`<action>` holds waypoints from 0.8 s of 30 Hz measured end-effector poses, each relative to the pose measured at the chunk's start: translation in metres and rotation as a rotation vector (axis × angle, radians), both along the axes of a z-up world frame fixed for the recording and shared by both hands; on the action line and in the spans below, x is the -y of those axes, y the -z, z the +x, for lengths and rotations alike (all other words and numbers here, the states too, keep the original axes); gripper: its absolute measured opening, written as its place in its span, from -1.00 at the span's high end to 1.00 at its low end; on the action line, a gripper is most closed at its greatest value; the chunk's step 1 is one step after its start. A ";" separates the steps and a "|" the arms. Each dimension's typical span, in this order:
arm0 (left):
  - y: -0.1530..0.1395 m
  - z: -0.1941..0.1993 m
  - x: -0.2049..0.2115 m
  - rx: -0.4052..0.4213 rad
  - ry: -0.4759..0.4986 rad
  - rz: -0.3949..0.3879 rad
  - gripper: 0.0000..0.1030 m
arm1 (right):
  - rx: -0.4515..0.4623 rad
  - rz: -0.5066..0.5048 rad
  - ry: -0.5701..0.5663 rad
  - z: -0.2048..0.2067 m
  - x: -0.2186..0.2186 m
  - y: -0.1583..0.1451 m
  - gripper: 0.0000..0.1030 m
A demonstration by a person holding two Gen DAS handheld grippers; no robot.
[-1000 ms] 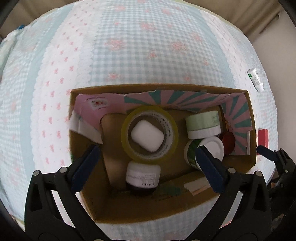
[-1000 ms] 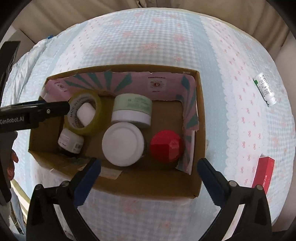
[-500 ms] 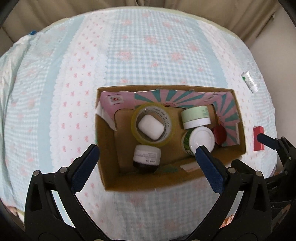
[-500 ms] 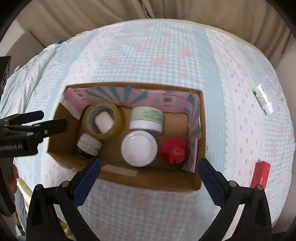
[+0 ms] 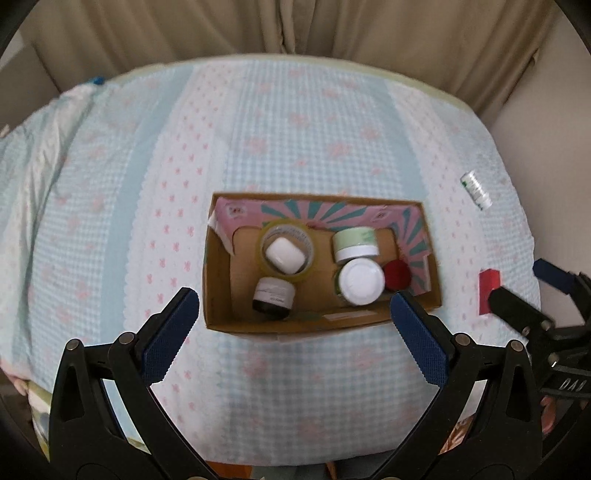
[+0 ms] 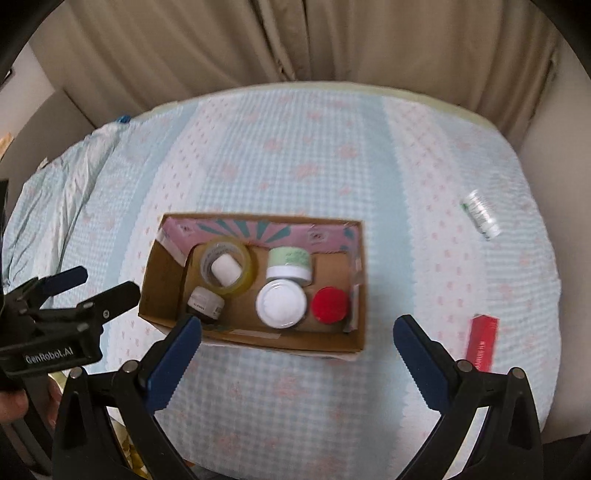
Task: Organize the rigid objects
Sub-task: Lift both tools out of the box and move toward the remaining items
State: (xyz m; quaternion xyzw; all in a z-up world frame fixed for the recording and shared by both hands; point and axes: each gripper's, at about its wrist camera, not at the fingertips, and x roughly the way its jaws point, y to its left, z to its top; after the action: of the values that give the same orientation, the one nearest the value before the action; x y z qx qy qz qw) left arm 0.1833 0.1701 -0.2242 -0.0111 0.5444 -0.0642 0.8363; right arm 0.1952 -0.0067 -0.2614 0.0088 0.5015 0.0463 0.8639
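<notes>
Six items: lie inside the open brown cardboard box [image 5: 218, 280] with pink-and-teal printed liner, which sits on the bed
Bed: covered by a pale blue gingham bedspread [image 5: 147, 184] with pink floral stripes; beige curtains [image 5: 295, 26] hang at 12 o'clock behind it
Tape: a yellowish clear roll of packing tape [image 5: 265, 263] lies flat in the left half of the box, ringing a white rounded plastic case [image 5: 283, 254]
Dark jar: a small dark jar with a white label [image 5: 273, 294] stands just at 6 o'clock of the tape roll, touching or nearly touching it
Green jar: a pale green jar with a white base [image 5: 355, 243] sits at 3 o'clock of the tape roll, against the liner
White lid: a round white-lidded jar [image 5: 361, 281] stands just at 6 o'clock of the green jar
Red cap: a round red cap [image 5: 397, 274] lies at 3 o'clock of the white-lidded jar, close to the right wall
Outside the box: a small white bottle with a green label [image 5: 476, 190] lies on the bedspread at 2 o'clock of the box, well apart; a flat red carton [image 6: 482, 345] lies at 3 o'clock, near the bed edge
Left hand-held gripper [image 5: 295, 314]: fingers spread wide apart, holding nothing, above the near wall of the box
Right hand-held gripper [image 6: 297, 343]: fingers also spread wide, holding nothing, over the bedspread at 6 o'clock of the box
</notes>
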 end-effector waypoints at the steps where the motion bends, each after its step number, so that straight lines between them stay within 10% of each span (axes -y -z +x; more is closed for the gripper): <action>1: -0.008 -0.004 0.007 0.015 -0.001 0.003 -1.00 | 0.011 -0.003 0.003 -0.002 0.006 -0.008 -1.00; 11: -0.063 -0.048 0.090 0.125 -0.096 -0.047 -1.00 | 0.150 -0.064 0.013 -0.030 0.116 -0.087 -1.00; 24: -0.051 -0.084 0.229 0.116 -0.202 -0.062 -1.00 | 0.207 -0.076 -0.190 -0.009 0.267 -0.094 -1.00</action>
State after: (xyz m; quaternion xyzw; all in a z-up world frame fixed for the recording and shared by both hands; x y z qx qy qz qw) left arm 0.0990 -0.0586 -0.1733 -0.0878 0.4890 0.0029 0.8678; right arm 0.1861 -0.2741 -0.1676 -0.0763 0.4098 0.1093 0.9024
